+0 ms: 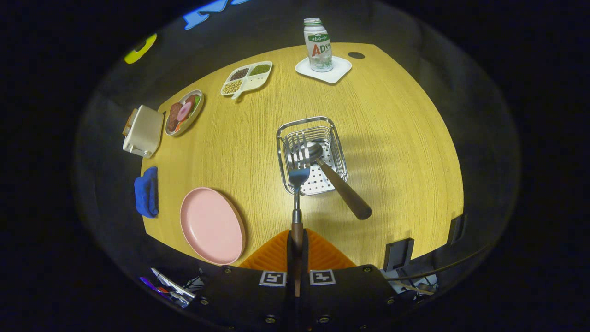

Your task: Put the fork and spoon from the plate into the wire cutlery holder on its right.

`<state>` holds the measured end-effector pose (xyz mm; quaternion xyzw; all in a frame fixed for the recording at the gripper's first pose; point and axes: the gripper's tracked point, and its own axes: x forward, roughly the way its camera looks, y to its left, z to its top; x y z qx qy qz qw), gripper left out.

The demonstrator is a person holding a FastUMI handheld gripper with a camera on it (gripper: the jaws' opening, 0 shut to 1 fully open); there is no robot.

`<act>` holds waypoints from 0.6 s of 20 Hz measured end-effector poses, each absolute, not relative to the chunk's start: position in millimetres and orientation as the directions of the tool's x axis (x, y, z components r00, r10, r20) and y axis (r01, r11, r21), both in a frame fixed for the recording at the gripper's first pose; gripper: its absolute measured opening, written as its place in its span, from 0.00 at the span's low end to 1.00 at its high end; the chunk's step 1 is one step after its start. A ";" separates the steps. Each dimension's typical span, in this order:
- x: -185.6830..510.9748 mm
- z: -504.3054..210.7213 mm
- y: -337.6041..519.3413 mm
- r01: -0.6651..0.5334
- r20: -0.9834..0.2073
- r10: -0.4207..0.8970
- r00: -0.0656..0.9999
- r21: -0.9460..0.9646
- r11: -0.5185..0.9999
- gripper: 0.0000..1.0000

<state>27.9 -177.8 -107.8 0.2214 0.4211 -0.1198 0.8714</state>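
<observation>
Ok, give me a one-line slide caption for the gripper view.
Gripper shut on the fork, tines over the wire cutlery holder that already holds the spoon; pink plate bare.

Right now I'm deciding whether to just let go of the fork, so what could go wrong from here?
The gripper is shut on the fork, whose tines hang over the wire holder. The spoon already leans inside, so the fork may knock it. Dropped this high, the fork could bounce out or tip the holder.

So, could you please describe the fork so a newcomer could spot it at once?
On the wooden table, find the wire cutlery holder right of the pink plate. The fork is gripped by the tongs, its prongs over the holder, unlike the spoon leaning inside.
</observation>
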 end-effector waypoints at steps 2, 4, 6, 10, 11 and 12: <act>28.5 -107.9 -179.3 0.395 -0.808 -0.002 0.590 0.286 0.873 0.04; 28.9 -107.9 -183.6 0.393 -0.825 0.002 0.566 0.271 0.879 0.05; 30.7 -107.3 -187.5 0.399 -0.834 -0.001 0.551 0.262 0.879 0.04; 38.2 -97.1 -189.8 0.408 -0.813 0.004 0.582 0.296 0.864 0.11; 39.4 -93.6 -193.3 0.412 -0.807 -0.007 0.591 0.295 0.862 0.11; 39.9 -90.0 -193.1 0.411 -0.802 -0.008 0.597 0.297 0.862 0.11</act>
